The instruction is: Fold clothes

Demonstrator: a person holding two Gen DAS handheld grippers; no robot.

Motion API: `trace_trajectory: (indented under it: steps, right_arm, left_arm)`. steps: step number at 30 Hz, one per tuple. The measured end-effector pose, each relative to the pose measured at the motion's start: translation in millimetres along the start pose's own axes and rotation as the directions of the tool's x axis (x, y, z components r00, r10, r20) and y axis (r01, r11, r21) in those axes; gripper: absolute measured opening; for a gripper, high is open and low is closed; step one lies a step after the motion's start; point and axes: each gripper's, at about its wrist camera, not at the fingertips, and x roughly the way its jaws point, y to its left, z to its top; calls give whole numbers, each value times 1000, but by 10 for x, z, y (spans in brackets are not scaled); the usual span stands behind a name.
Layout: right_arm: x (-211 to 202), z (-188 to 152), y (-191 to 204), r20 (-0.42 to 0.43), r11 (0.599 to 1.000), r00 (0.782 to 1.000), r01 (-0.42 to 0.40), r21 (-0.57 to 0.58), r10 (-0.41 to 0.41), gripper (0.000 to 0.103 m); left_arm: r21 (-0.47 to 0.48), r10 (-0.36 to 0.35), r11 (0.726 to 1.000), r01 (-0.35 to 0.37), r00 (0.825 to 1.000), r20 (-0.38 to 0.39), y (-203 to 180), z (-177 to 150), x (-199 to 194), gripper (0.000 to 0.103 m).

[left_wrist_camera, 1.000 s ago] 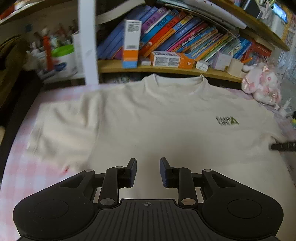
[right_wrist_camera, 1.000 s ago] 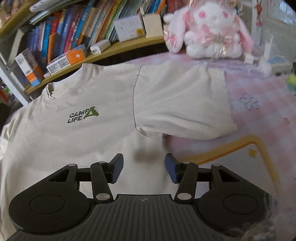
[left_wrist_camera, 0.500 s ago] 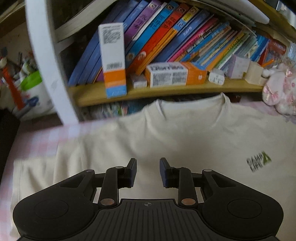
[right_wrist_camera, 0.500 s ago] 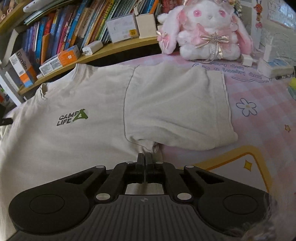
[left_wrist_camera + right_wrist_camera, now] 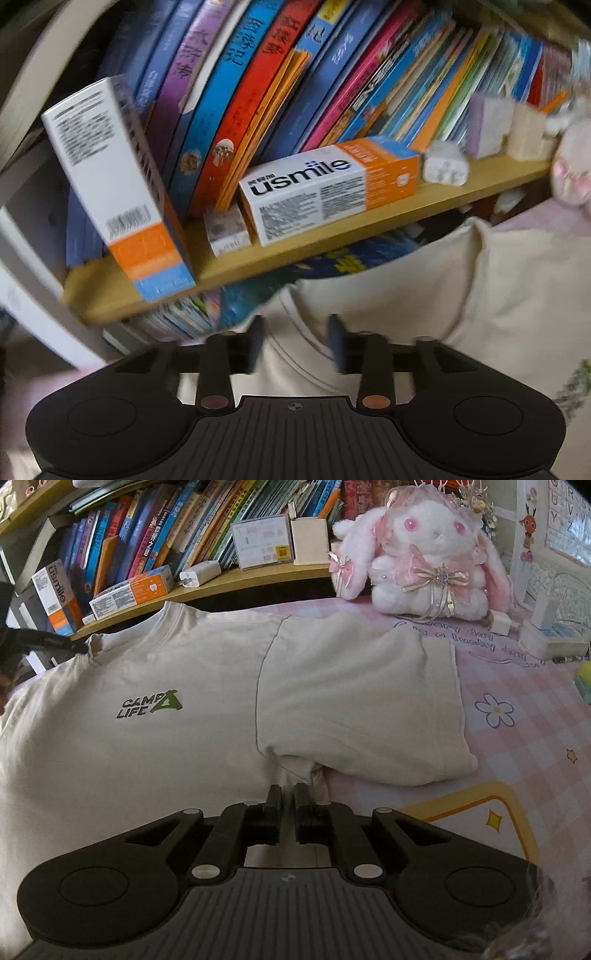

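Left wrist view now shows the bookshelf [image 5: 332, 236] filling most of the frame, where a second ago it showed the whole T-shirt [image 5: 517, 302] spread out. My left hand-held gripper [image 5: 295, 338] has travelled across the shirt to its collar [image 5: 291, 295]. Its jaws have just been opening; they stand apart astride the neckline, with the ribbed edge between them but not pinched. So on this side I hold nothing yet.

Right wrist view is far steadier. My right hand-held gripper [image 5: 287, 794], open a second ago, is now clenched on the T-shirt [image 5: 147, 746] at the side seam just under the armpit, and the cloth puckers there. The shirt lies flat, chest up, on the pink checked surface [image 5: 517, 738], its sleeve [image 5: 362, 701] spread toward the plush rabbit [image 5: 424, 554]. The left hand-held gripper's tip shows at the collar.

One hold is set, the other is about to be taken, I judge. With both, I can lift that side for the first fold.
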Motion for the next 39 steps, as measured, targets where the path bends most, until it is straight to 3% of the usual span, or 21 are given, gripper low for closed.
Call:
trace_trajectory:
  steps: [3, 4, 6, 7, 10, 12, 15, 17, 20, 22, 24, 25, 27, 29, 31, 36, 39]
  right_arm:
    - [-1, 3, -27, 0, 1000, 1000, -10, 8, 10, 6]
    - [-2, 1, -30, 0, 1000, 1000, -11, 8, 11, 6]
    - [-2, 0, -31, 0, 1000, 1000, -11, 9, 11, 6]
    - [-2, 1, -34, 0, 1000, 1000, -11, 11, 11, 6]
    - [2, 13, -59, -3, 999, 1000, -16, 28, 16, 6]
    - [14, 24, -62, -4, 999, 1000, -16, 32, 16, 6]
    - [41, 40, -30, -1, 1000, 1000, -13, 21, 13, 6]
    - [44, 41, -28, 0, 1000, 1000, -13, 17, 13, 6]
    - [41, 33, -57, 2, 999, 1000, -23, 24, 23, 6]
    - [40, 30, -69, 4, 999, 1000, -28, 28, 28, 6]
    - [42, 25, -72, 8, 999, 1000, -29, 30, 29, 6]
    - [45, 24, -73, 10, 999, 1000, -29, 31, 29, 6]
    - [49, 25, -65, 12, 999, 1000, -28, 31, 28, 6]
    - [48, 18, -63, 15, 999, 1000, -27, 32, 27, 6]
    - [47, 10, -62, 18, 999, 999, -27, 29, 27, 6]
    - [49, 10, -60, 26, 999, 999, -26, 30, 25, 6]
    - [40, -3, -53, 33, 999, 999, -23, 33, 22, 6]
  left_arm:
    - [12, 22, 1000, -22, 999, -31, 80, 47, 155, 48]
    - [4, 6, 1000, -6, 999, -45, 104, 50, 203, 41]
    - [-17, -24, 1000, 23, 998, -64, 131, 47, 268, 12]
    - [-36, -12, 999, 10, 998, -60, 149, 45, 280, 10]
    - [-109, 60, 992, -65, 997, -52, 221, 38, 327, 11]
    - [-140, 73, 987, -80, 996, -51, 231, 55, 356, 11]
    - [-109, 92, 989, -99, 994, -61, 162, 86, 359, 16]
    - [-70, 114, 990, -119, 991, -76, 97, 103, 303, 26]
    - [15, 148, 989, -149, 989, 19, -127, 98, 24, 26]
    - [60, 98, 993, -104, 991, 96, -319, 100, -139, 27]
    - [64, -47, 997, 41, 993, 107, -510, 153, -175, 26]
    - [29, -136, 991, 134, 986, 92, -594, 196, -134, 22]
    - [-91, -308, 945, 314, 948, 76, -703, 270, -4, 15]
    - [-215, -389, 893, 395, 918, 70, -723, 277, 202, 13]
    - [-302, -409, 861, 409, 910, 66, -755, 299, 399, 13]
    - [-436, -363, 822, 366, 927, 94, -725, 394, 654, 15]
    - [-401, -323, 856, 326, 943, 77, -810, 481, 718, 15]
